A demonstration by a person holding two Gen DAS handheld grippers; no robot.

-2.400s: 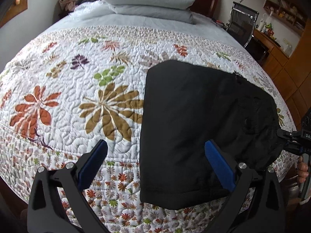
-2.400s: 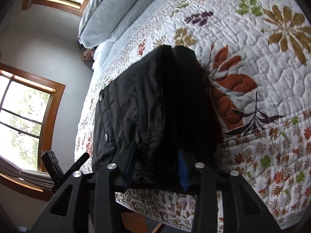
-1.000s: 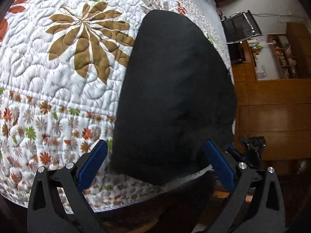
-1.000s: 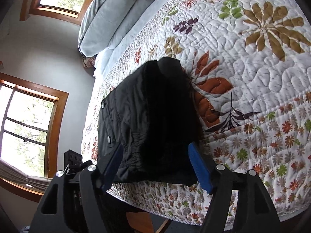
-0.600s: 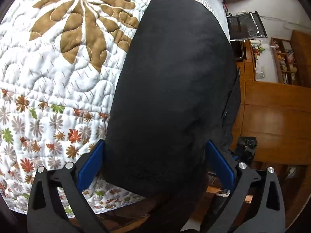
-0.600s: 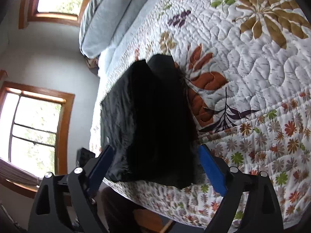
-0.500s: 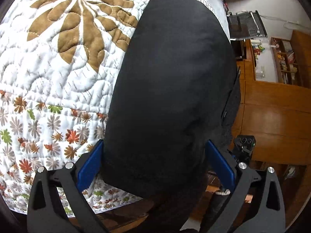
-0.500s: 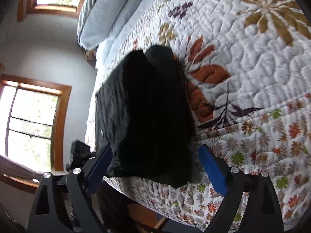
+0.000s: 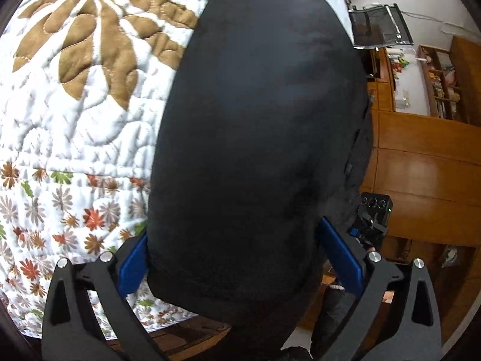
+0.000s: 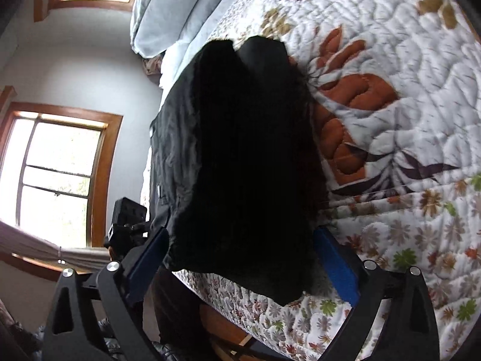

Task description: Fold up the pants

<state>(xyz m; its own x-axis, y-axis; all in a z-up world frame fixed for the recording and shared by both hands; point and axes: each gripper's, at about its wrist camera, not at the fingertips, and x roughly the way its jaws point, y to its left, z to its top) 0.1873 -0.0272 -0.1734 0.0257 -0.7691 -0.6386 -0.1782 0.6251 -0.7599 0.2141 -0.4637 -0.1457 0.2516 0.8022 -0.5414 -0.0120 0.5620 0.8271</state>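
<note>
Left wrist view showed the folded black pants [image 9: 258, 138] lying on the flowered quilt [image 9: 78, 126] at the near edge of the bed, their near end reaching over the quilt's flowered border. The left gripper [image 9: 237, 258] stood wide open, its blue pads [image 9: 339, 258] spread to either side of that near end; whether the pads touched the cloth could not be told. To the left of the pants the quilt lay bare and open. To the right, the pants ran close along the bed's side edge, with the wooden floor [image 9: 421, 180] beyond it and an office chair [image 9: 381, 27] and shelves [image 9: 436, 84] farther off. The other gripper's camera block [image 9: 375, 207] sat just past the right pad.

Right wrist view showed the same pants [image 10: 240, 156] from the other corner, the bundle thick, its layers stacked. The right gripper [image 10: 240, 258] had just been opening and stood wide apart, the pants' near corner between its blue pads [image 10: 339, 264], not clamped. Bare quilt [image 10: 405, 120] stretched to the right, pillows [image 10: 180, 9] lay at the bed's far end, and a window [image 10: 60, 174] stood at the left.
</note>
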